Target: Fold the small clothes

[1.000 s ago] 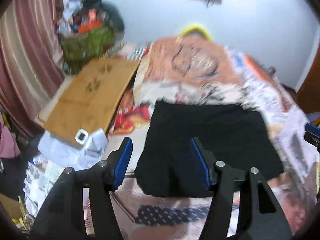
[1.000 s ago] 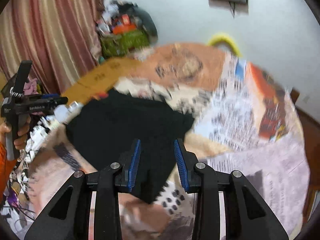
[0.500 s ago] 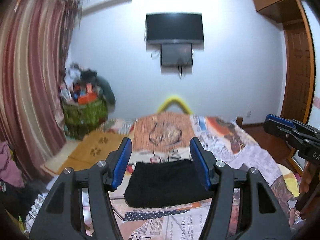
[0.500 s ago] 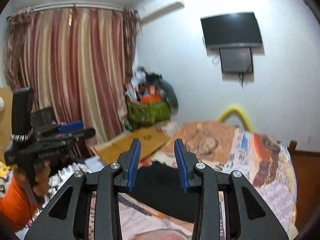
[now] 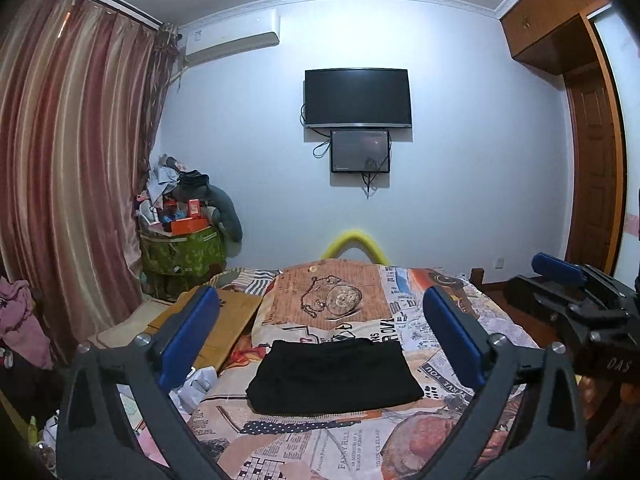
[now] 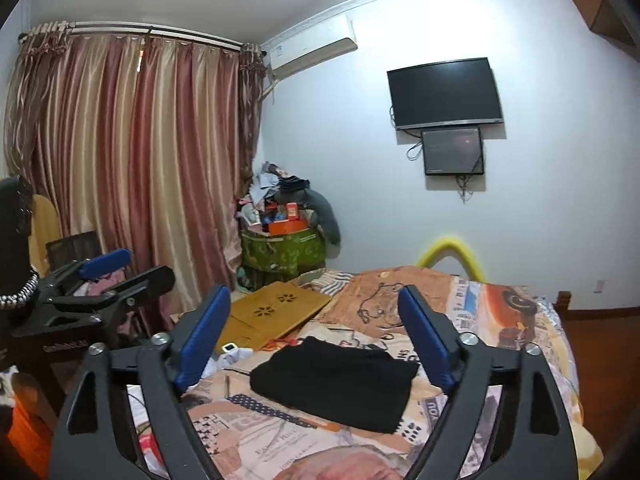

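Holding both tongs, left gripper (image 5: 322,340) and right gripper (image 6: 314,336), spread wide and empty above the folded black garment (image 5: 334,376); I judge folding done, next fetch another piece.

This is a bedroom in a home. A bed (image 5: 404,444) with a newspaper-print cover lies ahead of the gripper, and striped curtains (image 5: 72,184) hang to its left. A television (image 5: 358,97) and an air conditioner (image 5: 230,42) are mounted on the far wall, and a wooden wardrobe (image 5: 592,128) stands to the right.
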A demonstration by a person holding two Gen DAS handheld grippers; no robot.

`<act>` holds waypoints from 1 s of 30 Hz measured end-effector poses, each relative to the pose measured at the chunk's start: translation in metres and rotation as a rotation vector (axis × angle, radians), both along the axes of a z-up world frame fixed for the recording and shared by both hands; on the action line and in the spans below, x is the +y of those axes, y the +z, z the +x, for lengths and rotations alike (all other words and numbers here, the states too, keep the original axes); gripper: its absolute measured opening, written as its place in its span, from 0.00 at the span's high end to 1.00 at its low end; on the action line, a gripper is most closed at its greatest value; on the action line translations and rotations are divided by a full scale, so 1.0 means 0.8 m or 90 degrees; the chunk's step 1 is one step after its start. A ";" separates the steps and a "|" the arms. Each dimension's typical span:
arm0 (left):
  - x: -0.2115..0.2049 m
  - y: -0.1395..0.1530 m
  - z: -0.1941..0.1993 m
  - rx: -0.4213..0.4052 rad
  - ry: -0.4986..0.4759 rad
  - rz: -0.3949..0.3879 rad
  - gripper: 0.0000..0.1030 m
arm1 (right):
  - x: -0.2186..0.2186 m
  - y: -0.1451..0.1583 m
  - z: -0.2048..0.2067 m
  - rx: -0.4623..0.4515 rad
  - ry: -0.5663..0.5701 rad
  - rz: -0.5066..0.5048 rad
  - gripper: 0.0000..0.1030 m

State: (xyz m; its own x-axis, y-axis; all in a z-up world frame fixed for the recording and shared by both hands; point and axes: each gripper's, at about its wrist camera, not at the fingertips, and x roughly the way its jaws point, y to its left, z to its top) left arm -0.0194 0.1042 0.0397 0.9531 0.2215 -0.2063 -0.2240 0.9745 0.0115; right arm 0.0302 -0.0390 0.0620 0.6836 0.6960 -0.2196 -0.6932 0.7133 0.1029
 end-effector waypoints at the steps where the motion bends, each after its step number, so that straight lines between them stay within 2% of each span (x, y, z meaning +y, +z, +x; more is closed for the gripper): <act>1: 0.000 -0.001 0.000 0.001 0.000 -0.003 0.00 | -0.002 0.001 -0.002 -0.003 -0.004 -0.002 0.12; 3: 0.003 -0.002 0.000 0.003 -0.002 -0.008 0.00 | -0.005 0.003 -0.006 -0.005 -0.008 0.000 0.03; 4: 0.002 -0.002 -0.002 0.004 -0.001 -0.010 0.00 | -0.007 0.004 -0.008 -0.007 -0.011 0.000 0.03; 30: 0.017 -0.010 0.000 0.019 -0.017 -0.031 0.00 | -0.015 0.004 -0.011 0.009 -0.032 -0.001 0.01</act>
State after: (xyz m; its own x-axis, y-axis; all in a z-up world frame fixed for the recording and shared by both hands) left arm -0.0192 0.1174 0.0317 0.9516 0.1854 -0.2451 -0.1985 0.9797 -0.0293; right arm 0.0215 -0.0508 0.0652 0.7148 0.6605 -0.2298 -0.6548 0.7475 0.1116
